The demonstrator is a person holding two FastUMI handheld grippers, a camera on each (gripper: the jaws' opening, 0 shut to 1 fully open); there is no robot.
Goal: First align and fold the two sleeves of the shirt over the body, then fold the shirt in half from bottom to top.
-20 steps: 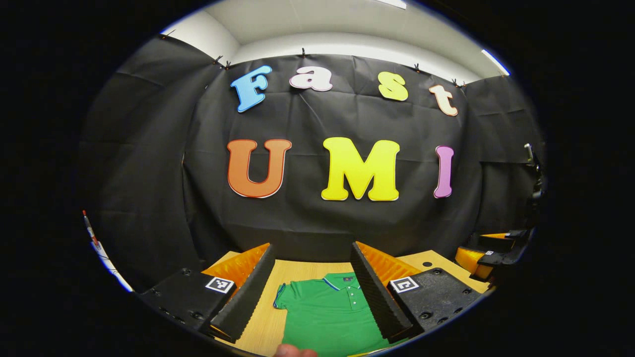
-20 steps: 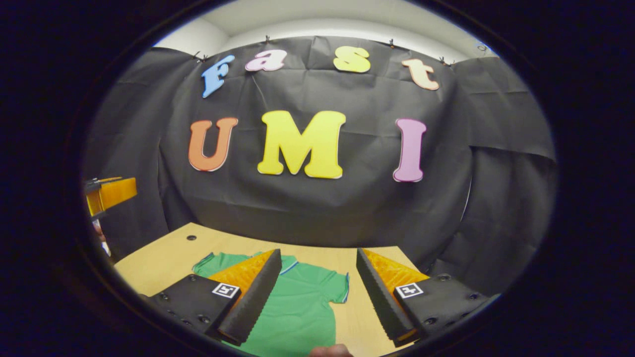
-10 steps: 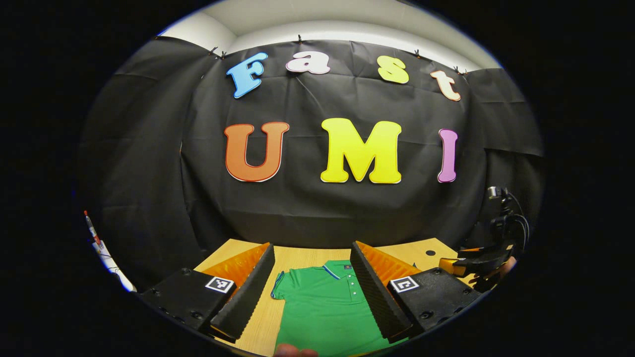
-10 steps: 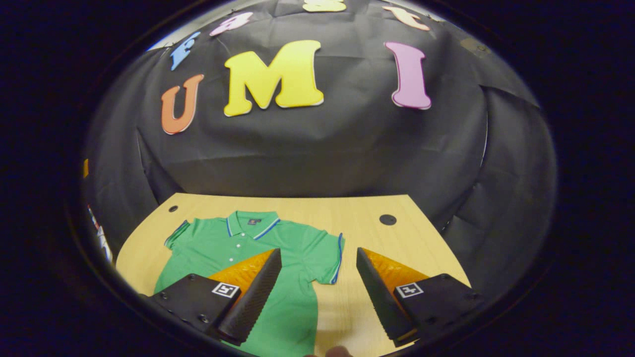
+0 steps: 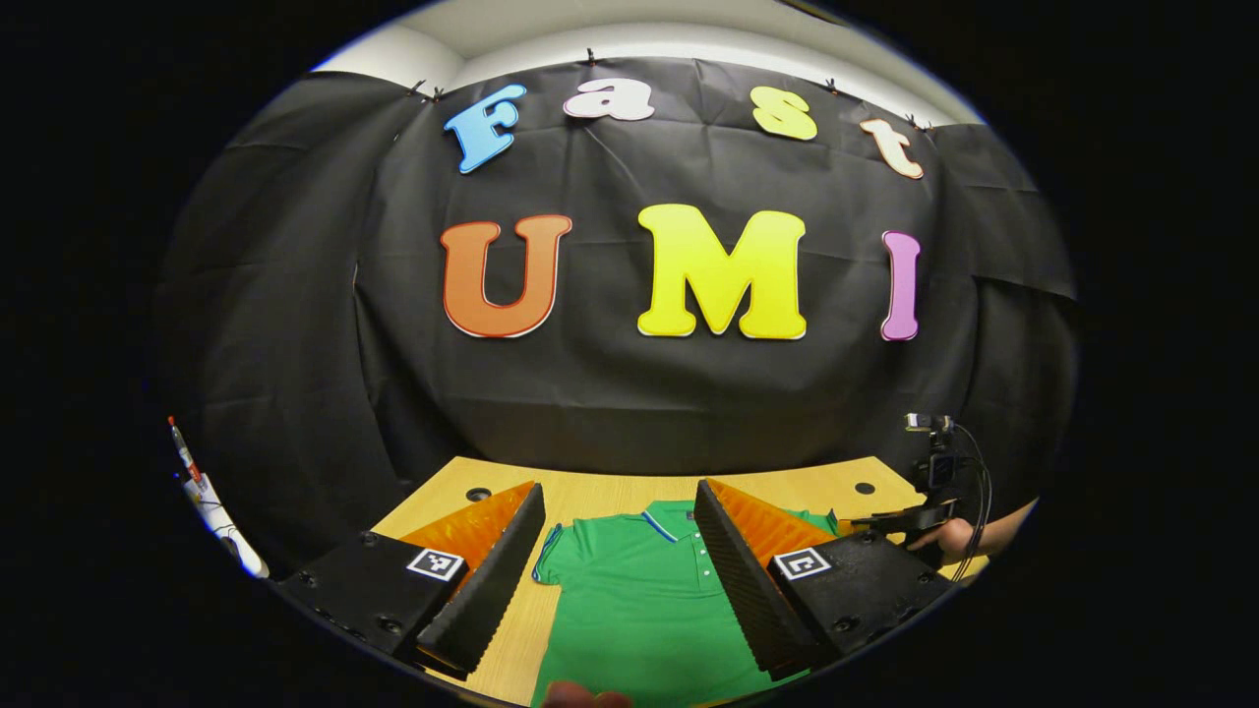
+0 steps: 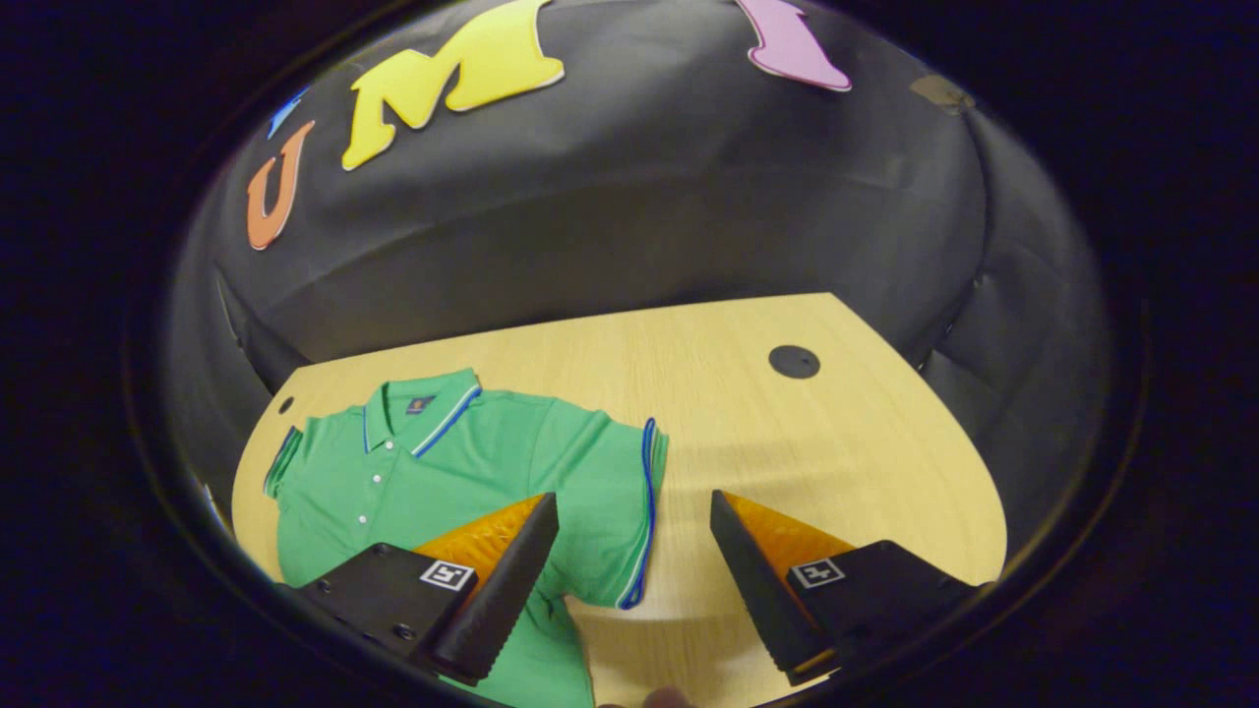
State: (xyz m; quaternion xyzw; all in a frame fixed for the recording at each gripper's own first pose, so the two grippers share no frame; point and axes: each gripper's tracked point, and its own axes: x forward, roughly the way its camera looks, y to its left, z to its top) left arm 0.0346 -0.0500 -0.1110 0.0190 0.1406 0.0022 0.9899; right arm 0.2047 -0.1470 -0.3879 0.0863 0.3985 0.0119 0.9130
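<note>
A: Left gripper view, L to R?
B: Pen-like item w/ red tip (image 5: 180, 454) at far left edge. Then the bench (image 5: 600, 489), pale wood, a dark hole (image 5: 479, 494) near its left back corner. Left tool (image 5: 618, 560) sits low in front, fingers wide apart, nothing between them but air; it is above the bench.
A: And the shirt?
B: Green shirt (image 5: 639, 610) lies flat on the bench, seen between the fingers, collar toward the wall, left sleeve (image 5: 549, 565) spread out. Further right, the right tool (image 5: 900, 519), small, w/ a hand (image 5: 952, 539) on it and a cable looping up; can't tell its gap from there.
A: Right gripper view?
B: Shirt (image 6: 443, 482) takes the left part of the bench (image 6: 846, 462), collar (image 6: 418, 408) at the back, buttons down the front. Its right sleeve (image 6: 620, 511), blue-trimmed, lies spread flat, not folded in. Right tool (image 6: 634, 570) has fingers wide apart, holding nothing; the sleeve edge lies between them in the picture, left finger over the shirt body, right finger over bare wood. Can't tell if it touches. Second hole (image 6: 794, 361) at right back.
</note>
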